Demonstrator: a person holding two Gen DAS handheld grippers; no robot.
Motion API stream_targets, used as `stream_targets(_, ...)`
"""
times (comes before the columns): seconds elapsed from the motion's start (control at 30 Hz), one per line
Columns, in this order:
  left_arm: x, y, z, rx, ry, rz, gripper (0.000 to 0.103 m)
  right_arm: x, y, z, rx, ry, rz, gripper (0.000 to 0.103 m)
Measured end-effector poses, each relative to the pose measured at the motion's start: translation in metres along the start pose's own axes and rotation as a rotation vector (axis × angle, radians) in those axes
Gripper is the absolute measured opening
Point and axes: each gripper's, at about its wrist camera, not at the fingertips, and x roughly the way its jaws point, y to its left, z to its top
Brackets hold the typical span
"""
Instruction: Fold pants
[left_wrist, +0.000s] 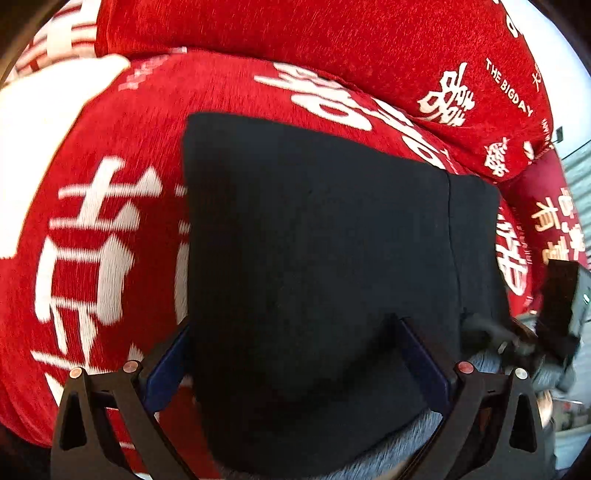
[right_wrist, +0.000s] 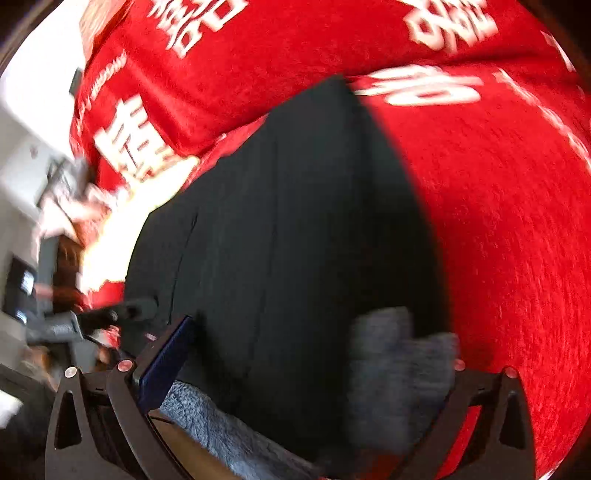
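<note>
Currently: folded black fabric pants (left_wrist: 317, 251) lie on red patterned sofa cover (left_wrist: 110, 206), long axis running fwd; left gripper (left_wrist: 295, 354) & right gripper (right_wrist: 317, 354) both agape, straddling near edge.

Black pants (left_wrist: 317, 240) lie folded into a flat, smooth rectangle on red fabric, reaching forward from between the left jaws. A seam runs lengthwise near their right edge. In the right wrist view the pants (right_wrist: 280, 229) stretch ahead between the jaws.
</note>
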Motion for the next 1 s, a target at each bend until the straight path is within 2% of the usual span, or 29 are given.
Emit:
stream_targets(0.07,-0.001,-0.003,-0.001,0.010,-0.009,0.023,0.103,-0.004,0.001,0.000,0.017,-0.010,0.001,0.099)
stream_targets(0.1,-0.002,-0.005,-0.002,0.017,-0.016,0.028,0.097,-0.010,0.002,-0.001,0.013,-0.024,-0.005,0.087)
stream_targets(0.2,-0.015,-0.014,-0.007,0.074,-0.053,0.056,0.076,-0.023,0.009,-0.004,-0.011,-0.049,0.000,0.063)
stream_targets(0.33,-0.027,-0.018,-0.008,0.106,-0.066,0.085,0.052,-0.034,0.036,-0.005,-0.068,-0.073,-0.068,0.054)
stream_targets(0.4,-0.033,-0.013,-0.007,0.086,-0.062,0.064,0.048,-0.043,0.045,-0.005,-0.081,-0.091,-0.075,0.051)
stream_targets(0.57,-0.047,-0.010,-0.011,0.090,-0.071,0.065,0.047,-0.061,0.070,-0.003,-0.117,-0.117,-0.072,0.048)
stream_targets(0.73,-0.078,0.001,-0.008,0.080,-0.112,0.067,0.047,-0.074,0.098,0.007,-0.151,-0.148,-0.061,0.048)
stream_targets(1.0,-0.116,0.026,0.007,0.055,-0.154,0.118,0.047,-0.069,0.137,0.030,-0.185,-0.167,-0.028,0.048)
